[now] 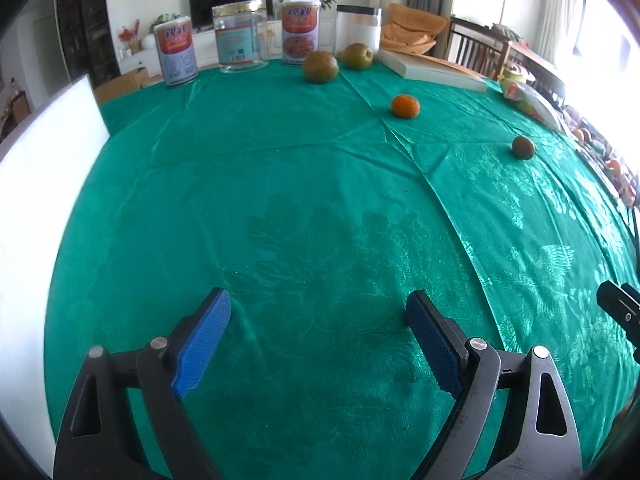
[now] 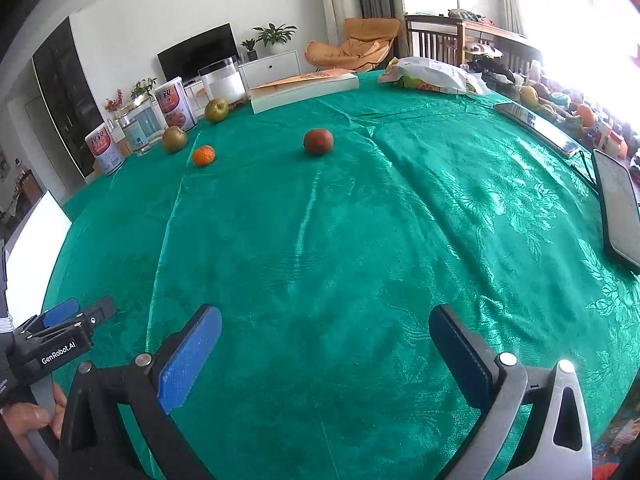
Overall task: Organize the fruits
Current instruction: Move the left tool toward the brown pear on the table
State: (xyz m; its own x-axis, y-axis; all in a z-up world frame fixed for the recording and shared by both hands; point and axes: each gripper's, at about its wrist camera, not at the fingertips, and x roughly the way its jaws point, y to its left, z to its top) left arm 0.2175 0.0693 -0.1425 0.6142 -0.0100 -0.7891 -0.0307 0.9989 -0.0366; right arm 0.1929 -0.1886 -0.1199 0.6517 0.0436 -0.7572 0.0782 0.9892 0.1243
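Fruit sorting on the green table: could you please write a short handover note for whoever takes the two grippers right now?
Left gripper: open, empty, over bare green cloth.
Right gripper: open, empty, beside the left one.
Fruit, all loose on the far side of the cloth: two green-brown pears near the cans and clear jars, a small orange, a reddish-brown fruit further right.
Done: nothing gathered yet.
Left: pick up all four fruits and group them; no fruit tray or bowl is in view.
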